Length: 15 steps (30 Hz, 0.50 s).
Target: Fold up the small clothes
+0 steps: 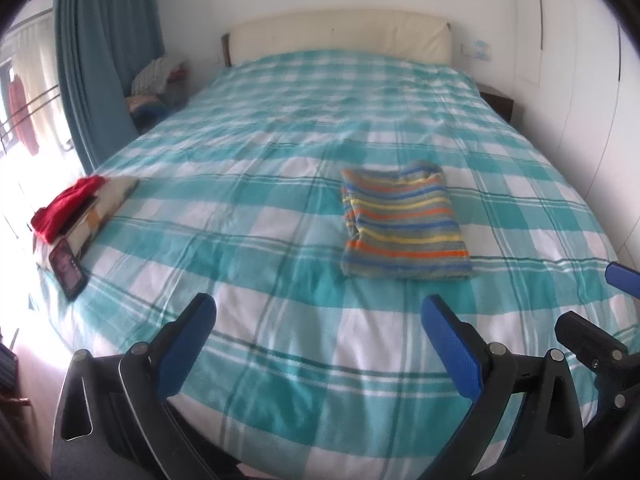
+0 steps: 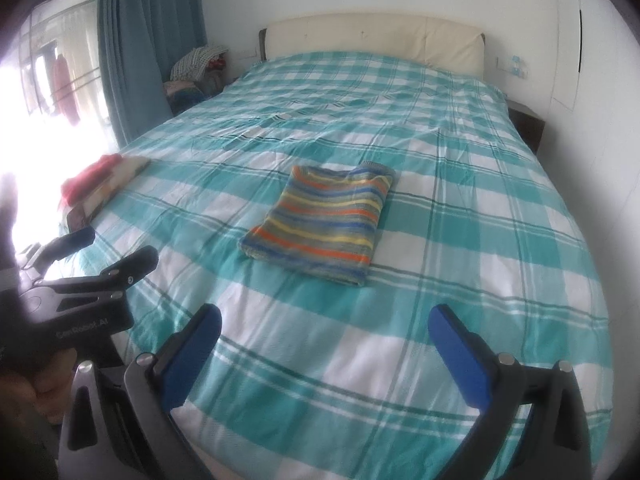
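A small striped knit garment (image 1: 402, 222) lies folded into a neat rectangle on the teal-and-white checked bed (image 1: 248, 184); it also shows in the right wrist view (image 2: 322, 222). My left gripper (image 1: 318, 308) is open and empty, held back over the bed's near edge, short of the garment. My right gripper (image 2: 326, 318) is open and empty too, also back from the garment. The right gripper's fingers (image 1: 622, 276) show at the far right of the left wrist view. The left gripper's fingers (image 2: 132, 266) show at the left of the right wrist view.
A red garment (image 1: 68, 206) lies on a folded patterned cloth (image 1: 108, 204) at the bed's left edge, with a phone (image 1: 68, 270) beside it. A cream headboard (image 1: 340, 36) is at the back, teal curtains (image 1: 96, 64) at the left, a dark nightstand (image 1: 498, 102) at the right.
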Available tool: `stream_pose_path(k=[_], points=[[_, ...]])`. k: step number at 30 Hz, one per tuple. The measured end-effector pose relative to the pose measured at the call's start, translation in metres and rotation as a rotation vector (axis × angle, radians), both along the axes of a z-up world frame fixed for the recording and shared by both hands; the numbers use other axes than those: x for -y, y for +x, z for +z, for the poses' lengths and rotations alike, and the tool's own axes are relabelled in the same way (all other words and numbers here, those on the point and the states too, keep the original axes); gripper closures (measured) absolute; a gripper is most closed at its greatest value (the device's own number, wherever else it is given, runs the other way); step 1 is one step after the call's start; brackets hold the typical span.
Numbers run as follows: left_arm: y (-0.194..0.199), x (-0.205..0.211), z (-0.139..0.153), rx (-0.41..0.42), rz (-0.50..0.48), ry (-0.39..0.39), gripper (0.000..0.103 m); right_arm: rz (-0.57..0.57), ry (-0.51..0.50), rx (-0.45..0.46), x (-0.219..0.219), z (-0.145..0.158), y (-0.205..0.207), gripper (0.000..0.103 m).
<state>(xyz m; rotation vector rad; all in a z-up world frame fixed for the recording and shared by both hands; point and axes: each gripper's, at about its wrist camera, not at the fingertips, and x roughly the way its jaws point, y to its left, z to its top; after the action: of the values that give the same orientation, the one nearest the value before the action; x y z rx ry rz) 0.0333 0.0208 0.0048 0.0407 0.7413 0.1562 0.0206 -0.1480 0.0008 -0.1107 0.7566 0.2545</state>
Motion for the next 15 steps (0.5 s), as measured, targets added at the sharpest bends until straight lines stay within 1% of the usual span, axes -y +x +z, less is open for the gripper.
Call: stream_pose_path(k=[3,9,15], points=[[-0.002,0.000,0.002,0.006,0.005,0.018,0.001,-0.004,-0.009,0.008,-0.005,0.004,-0.005,0.001],[-0.002,-0.002,0.003,0.007,0.011,0.022,0.001,-0.018,-0.032,0.032,-0.011,0.012,-0.008,0.001],[-0.002,-0.006,-0.001,-0.010,0.002,-0.007,0.000,-0.034,-0.029,0.026,-0.009,0.010,-0.007,0.001]])
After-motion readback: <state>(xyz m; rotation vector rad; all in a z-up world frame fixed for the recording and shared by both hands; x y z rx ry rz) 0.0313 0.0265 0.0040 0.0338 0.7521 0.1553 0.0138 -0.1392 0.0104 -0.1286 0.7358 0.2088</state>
